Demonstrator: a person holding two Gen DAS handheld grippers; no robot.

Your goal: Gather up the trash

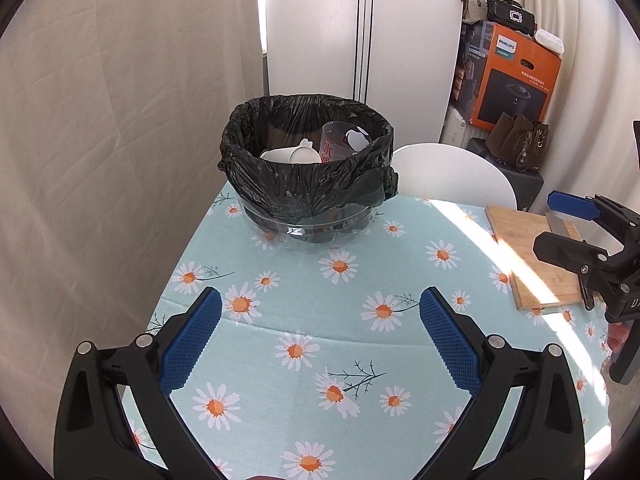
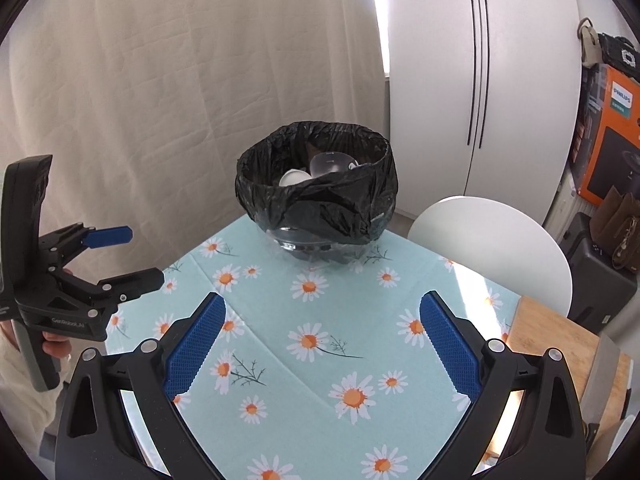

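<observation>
Trash sitting binned, both claws hanging released.
The left gripper (image 1: 320,336) and right gripper (image 2: 322,338) are facing the bin (image 1: 308,168) at 12 o'clock; next is likely tying its bag.

bin (image 1: 308,196): black-lined, upright, table's far edge | cups (image 1: 340,142) inside

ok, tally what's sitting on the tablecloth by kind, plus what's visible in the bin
Bin with black liner: 1
Wooden cutting board: 1
Clear plastic cup in bin: 1
White cups in bin: at least 1, count unclear
Total: 4 at least
</observation>
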